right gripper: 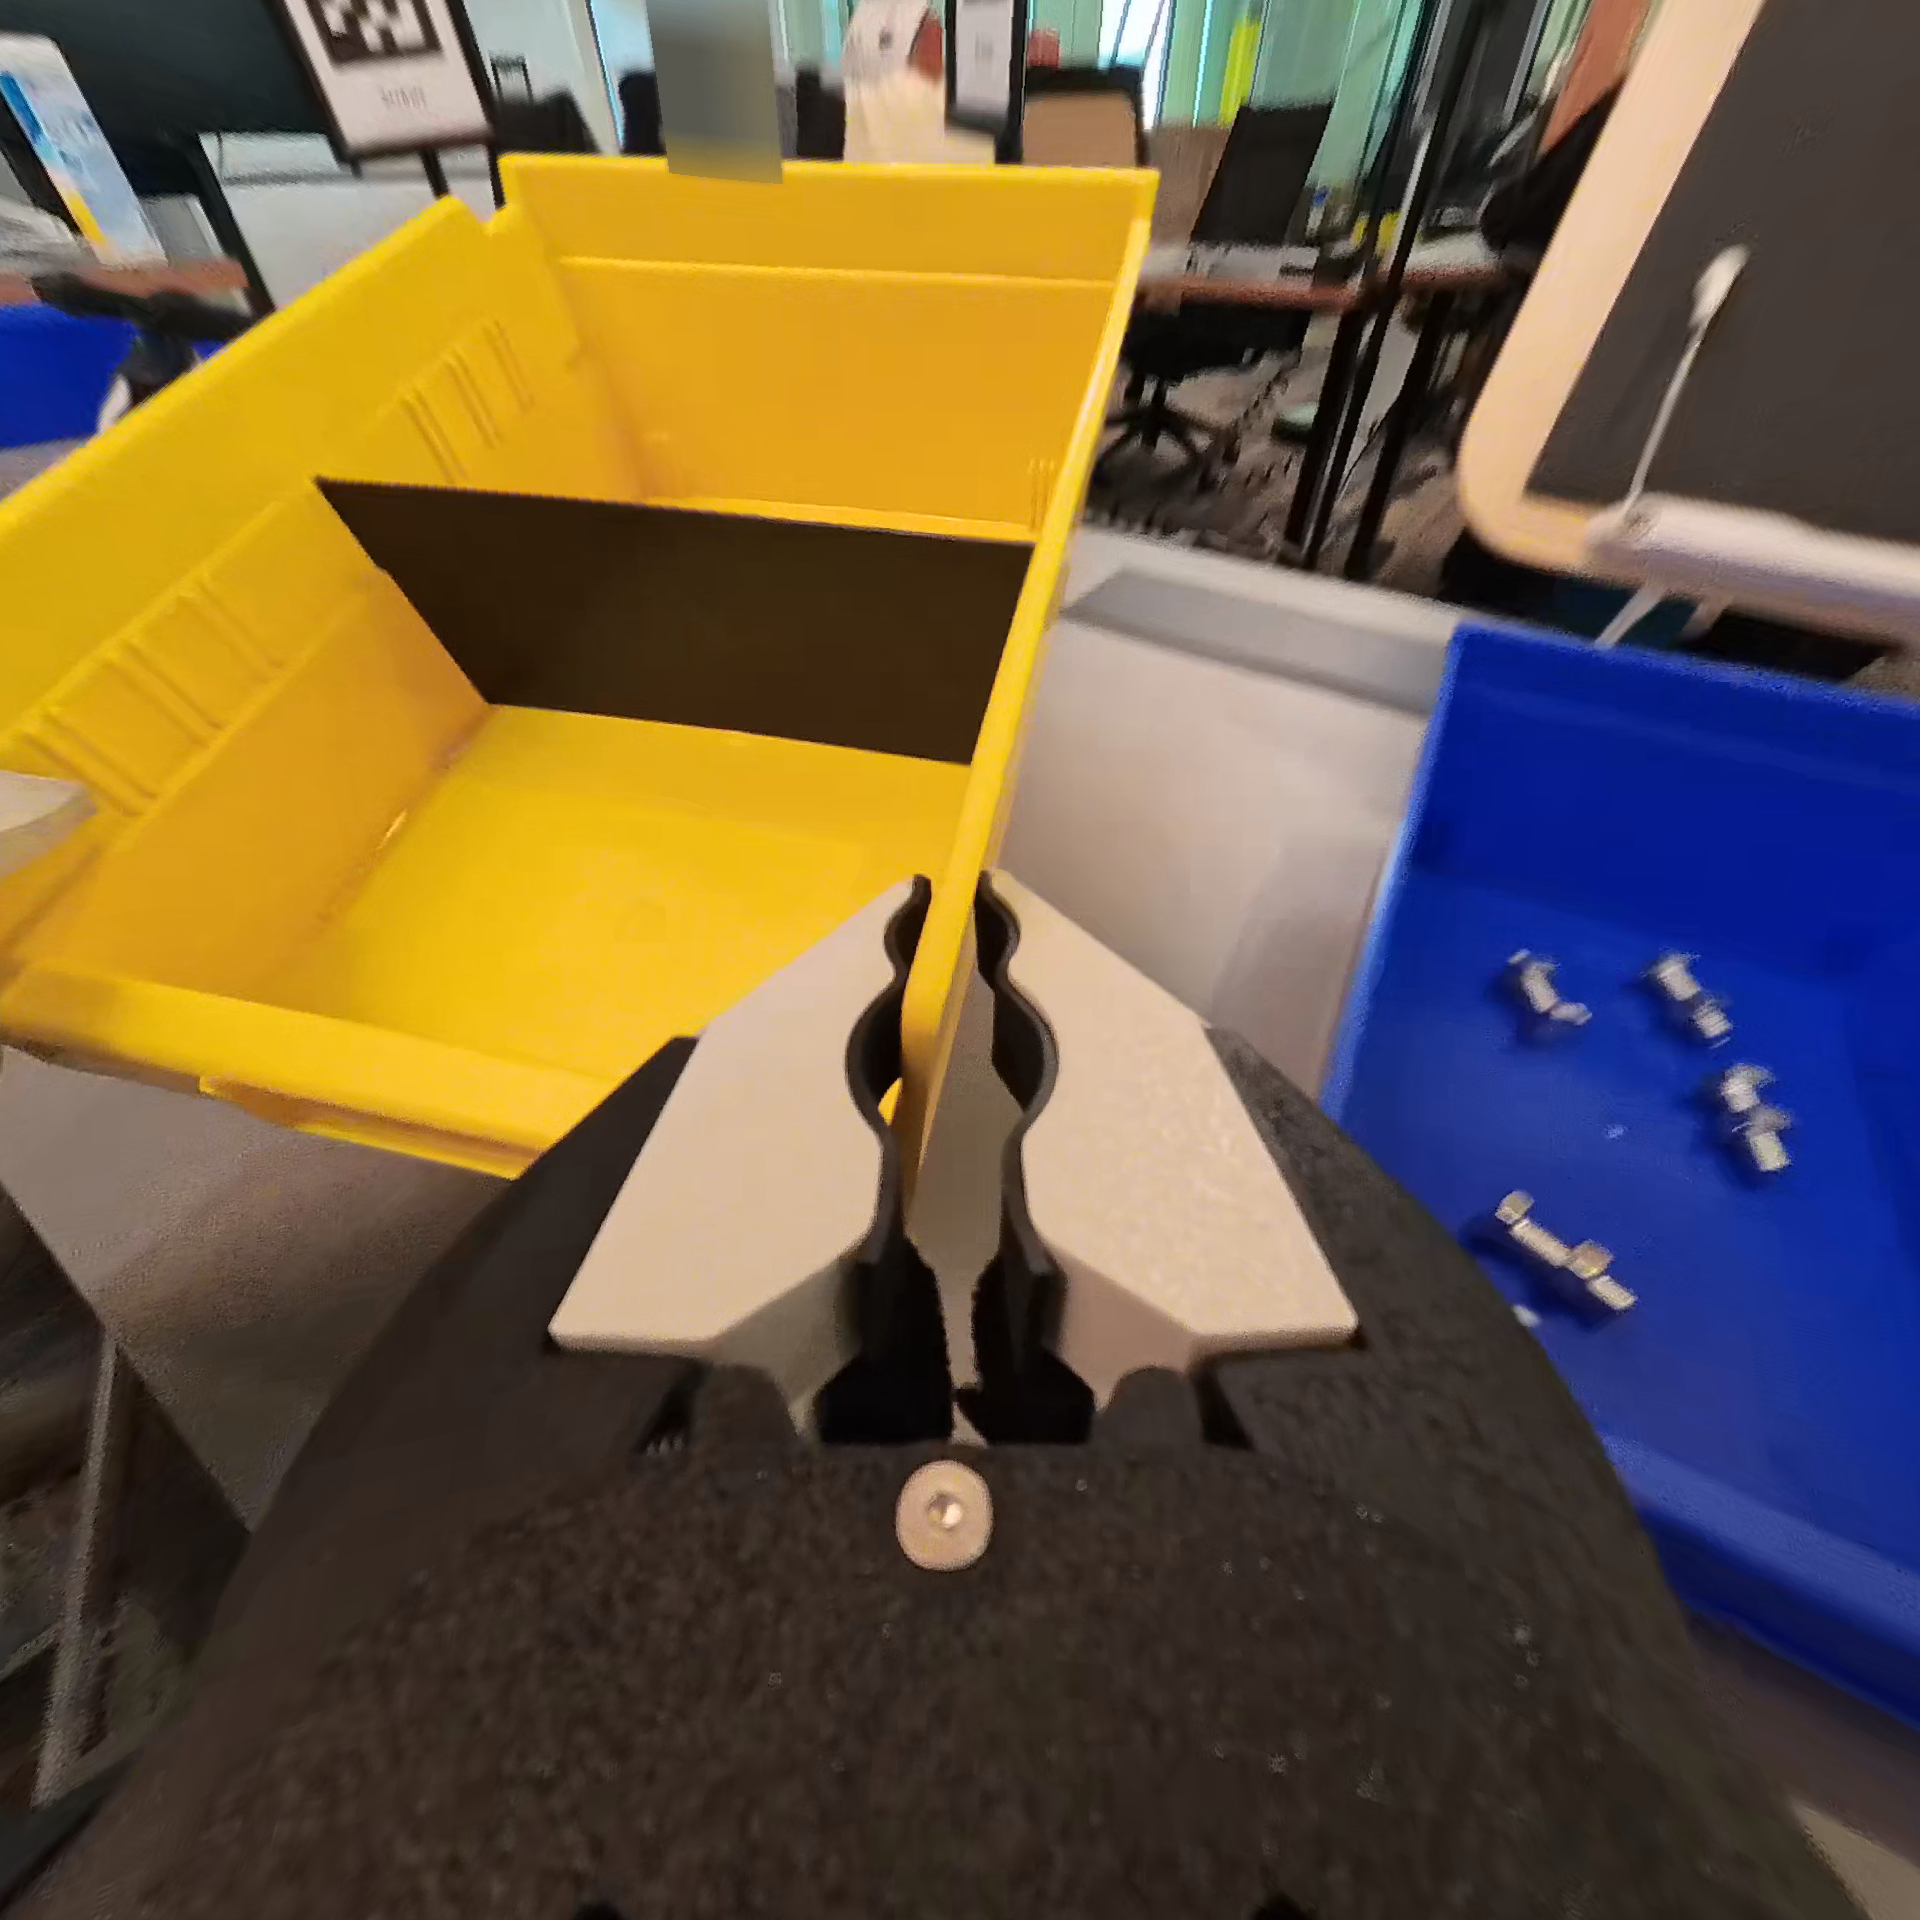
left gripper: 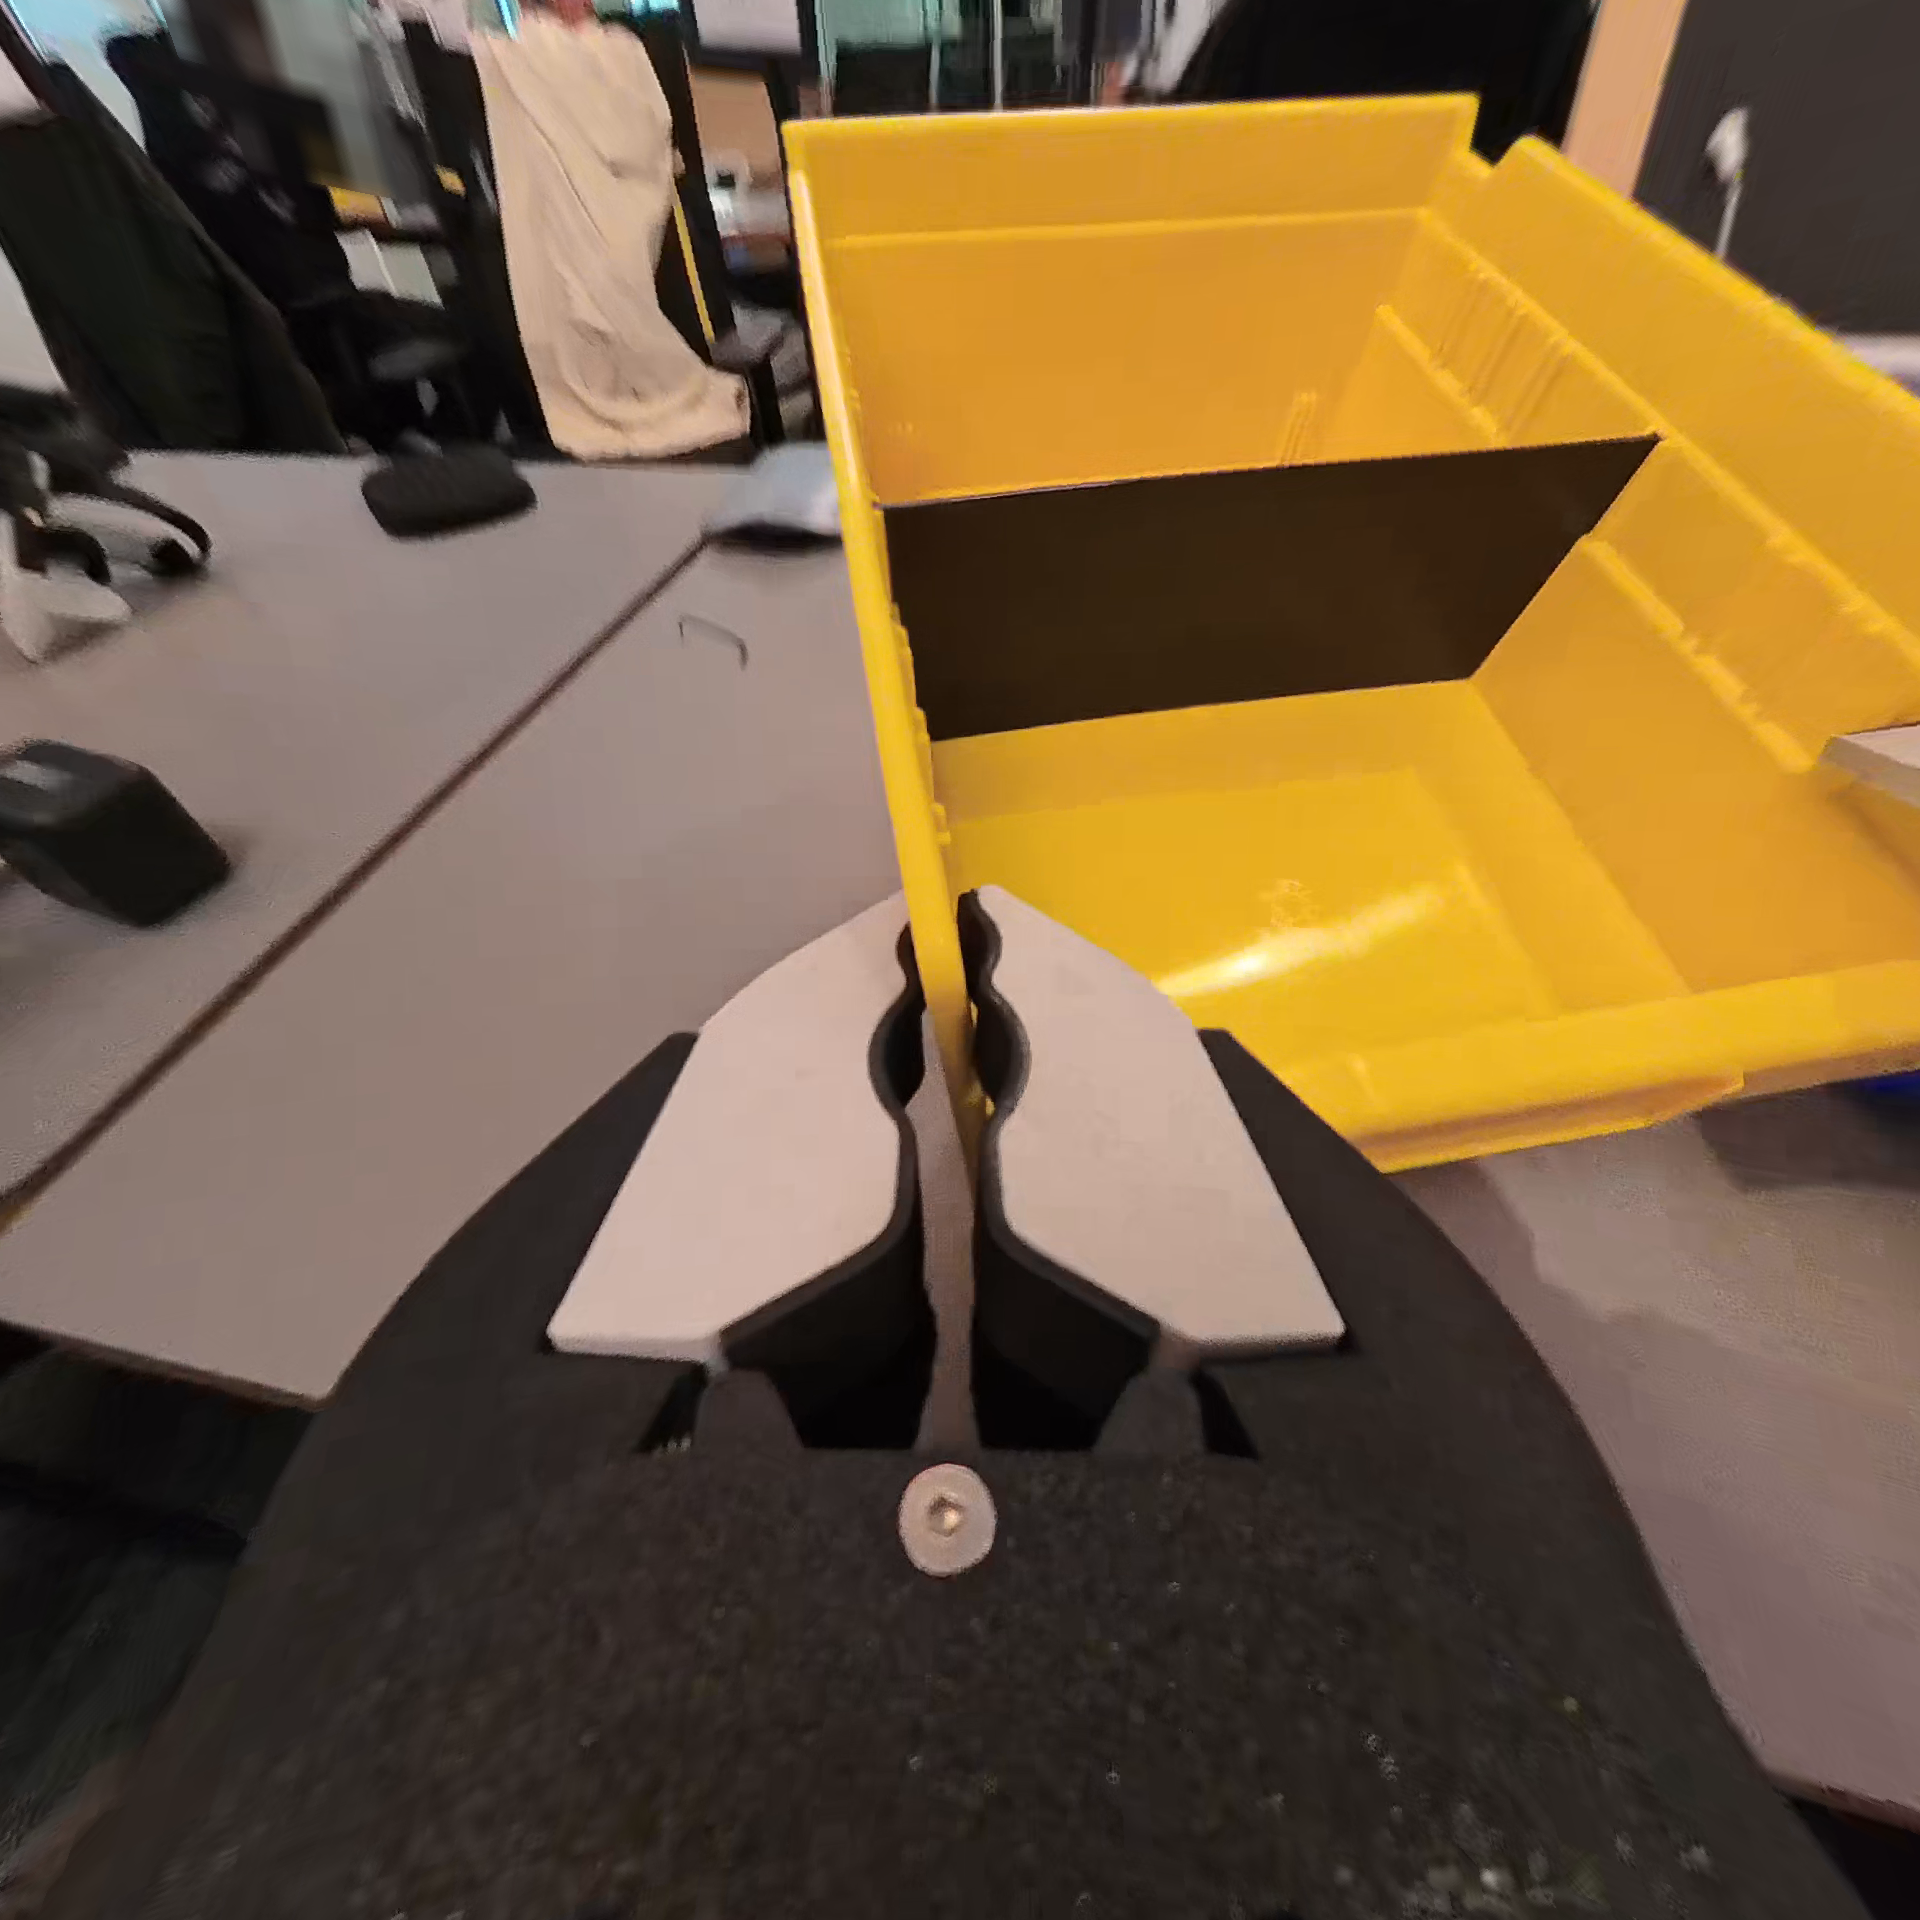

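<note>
Grey table point(left gripper: 436, 1039); black mouse point(left gripper: 104, 831) and keyboard rest point(left gripper: 447, 488) at left. Blue bin point(right gripper: 1662, 831) at right holding several small metal fasteners point(right gripper: 1683, 997).

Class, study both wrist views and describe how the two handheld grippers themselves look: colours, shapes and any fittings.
The left gripper and right gripper look alike: a black, grainy-textured body, two pale grey wedge-shaped fingers lined with wavy black pads, and one silver hex-socket screw centred behind the fingers. No cables, sleeves or markings show.
</note>
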A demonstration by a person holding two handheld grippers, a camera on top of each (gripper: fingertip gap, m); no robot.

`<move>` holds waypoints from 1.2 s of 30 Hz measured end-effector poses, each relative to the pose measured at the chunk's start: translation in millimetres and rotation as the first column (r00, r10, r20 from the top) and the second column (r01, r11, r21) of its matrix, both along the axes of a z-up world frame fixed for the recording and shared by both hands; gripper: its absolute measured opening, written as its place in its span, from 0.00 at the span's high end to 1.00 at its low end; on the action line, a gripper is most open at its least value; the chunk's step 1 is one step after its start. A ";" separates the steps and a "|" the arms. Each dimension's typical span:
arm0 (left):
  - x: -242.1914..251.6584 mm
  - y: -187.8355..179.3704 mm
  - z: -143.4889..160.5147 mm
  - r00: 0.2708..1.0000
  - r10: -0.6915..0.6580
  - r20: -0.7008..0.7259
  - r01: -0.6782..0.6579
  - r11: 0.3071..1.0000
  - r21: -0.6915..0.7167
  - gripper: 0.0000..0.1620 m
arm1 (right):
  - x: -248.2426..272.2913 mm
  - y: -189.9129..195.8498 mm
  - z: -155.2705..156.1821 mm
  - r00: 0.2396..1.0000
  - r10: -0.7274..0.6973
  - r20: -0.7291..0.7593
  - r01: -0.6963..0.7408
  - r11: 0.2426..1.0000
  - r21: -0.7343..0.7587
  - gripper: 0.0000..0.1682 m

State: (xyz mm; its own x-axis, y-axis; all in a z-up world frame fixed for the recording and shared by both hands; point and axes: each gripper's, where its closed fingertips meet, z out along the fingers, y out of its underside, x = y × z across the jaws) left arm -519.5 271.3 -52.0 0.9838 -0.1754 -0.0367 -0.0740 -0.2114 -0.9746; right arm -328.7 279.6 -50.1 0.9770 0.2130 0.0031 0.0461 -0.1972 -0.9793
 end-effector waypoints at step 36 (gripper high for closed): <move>578.1 -103.8 -80.8 0.654 -0.751 -0.091 0.729 0.658 -0.189 0.86 | 571.1 -169.2 -81.3 0.733 -0.680 -0.019 0.646 0.705 -0.293 0.96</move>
State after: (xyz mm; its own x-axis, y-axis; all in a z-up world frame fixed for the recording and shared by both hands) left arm 58.6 167.6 -132.8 0.5078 -0.8565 -0.0924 -0.3993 -0.1390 -0.9062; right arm 242.4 110.4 -131.4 0.8544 -0.5138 -0.0781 -0.3019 -0.3683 -0.8793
